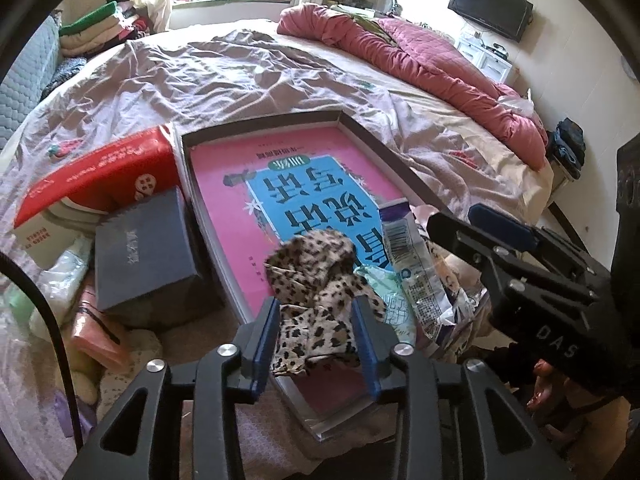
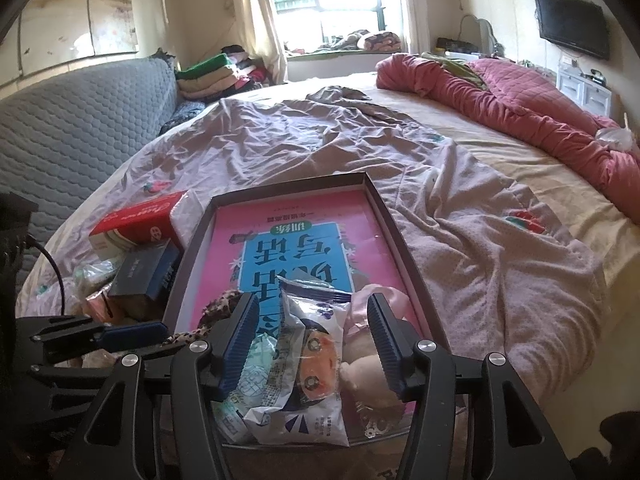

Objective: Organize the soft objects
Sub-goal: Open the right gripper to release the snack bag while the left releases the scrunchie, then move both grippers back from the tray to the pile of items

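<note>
A leopard-print cloth (image 1: 316, 280) lies crumpled on the near end of a dark-rimmed tray (image 1: 360, 128) with a pink and blue printed bottom. My left gripper (image 1: 316, 304) stands open around the cloth, one blue pad on each side, and the cloth rests on the tray. To its right in the tray lie a white snack packet (image 2: 304, 344), a green and white tissue pack (image 2: 248, 380) and a pink plush toy (image 2: 368, 364). My right gripper (image 2: 312, 300) hovers open over this pile, its fingers astride the packet. The cloth (image 2: 218, 308) shows at its left.
Left of the tray on the bed lie a red box (image 1: 104, 176), a dark blue box (image 1: 144, 248) and soft packets (image 1: 96, 332). A pink quilt (image 1: 420, 52) lies bunched at the far right. Folded clothes (image 1: 96, 28) and a grey sofa (image 2: 80, 120) stand on the left.
</note>
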